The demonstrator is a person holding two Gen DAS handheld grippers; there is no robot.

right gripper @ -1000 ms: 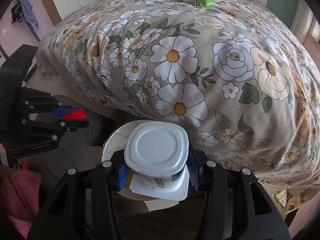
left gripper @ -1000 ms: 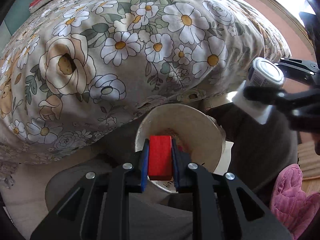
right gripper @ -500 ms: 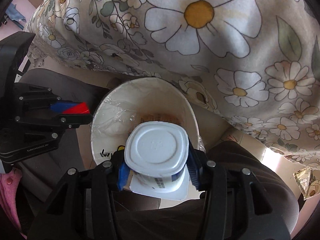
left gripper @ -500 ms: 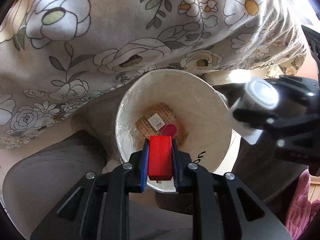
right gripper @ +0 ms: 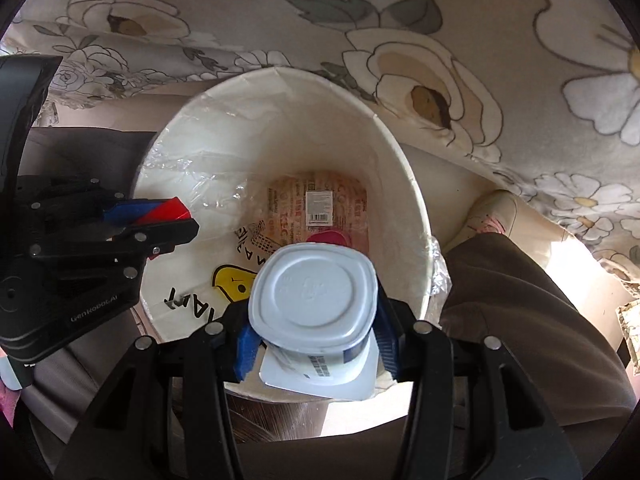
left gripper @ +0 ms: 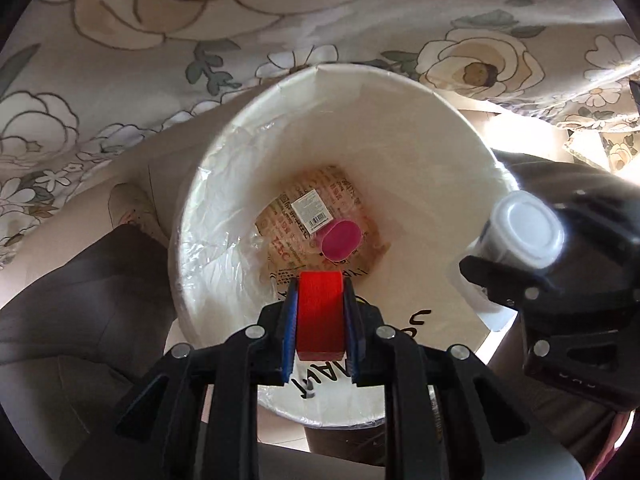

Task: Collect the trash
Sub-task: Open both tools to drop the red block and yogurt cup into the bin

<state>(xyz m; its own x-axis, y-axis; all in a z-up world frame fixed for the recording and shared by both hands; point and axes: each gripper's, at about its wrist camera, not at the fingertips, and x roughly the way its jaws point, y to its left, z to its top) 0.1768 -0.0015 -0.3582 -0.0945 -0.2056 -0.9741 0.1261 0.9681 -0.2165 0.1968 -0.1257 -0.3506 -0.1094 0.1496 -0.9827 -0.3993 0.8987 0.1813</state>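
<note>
A white trash bin [left gripper: 400, 92] with a clear liner stands beside the bed; it also shows in the right wrist view [right gripper: 400, 152]. Inside lie a printed brown wrapper [left gripper: 320, 208] and a pink cap [left gripper: 341, 240]. My left gripper [left gripper: 320, 316] is shut on a red block [left gripper: 320, 320] and holds it over the bin's near rim. My right gripper [right gripper: 314, 332] is shut on a white plastic cup [right gripper: 312, 296], held upside down over the bin's near rim. The cup shows in the left wrist view [left gripper: 524, 236] at the bin's right edge.
A floral bedspread [left gripper: 280, 20] hangs down just behind the bin. The person's dark trouser legs [right gripper: 512, 320] flank the bin on both sides. A slippered foot [right gripper: 492, 216] rests on the floor to the right.
Both grippers have moved down and closer over the bin's opening, each still holding its item. The bin now fills both views.
</note>
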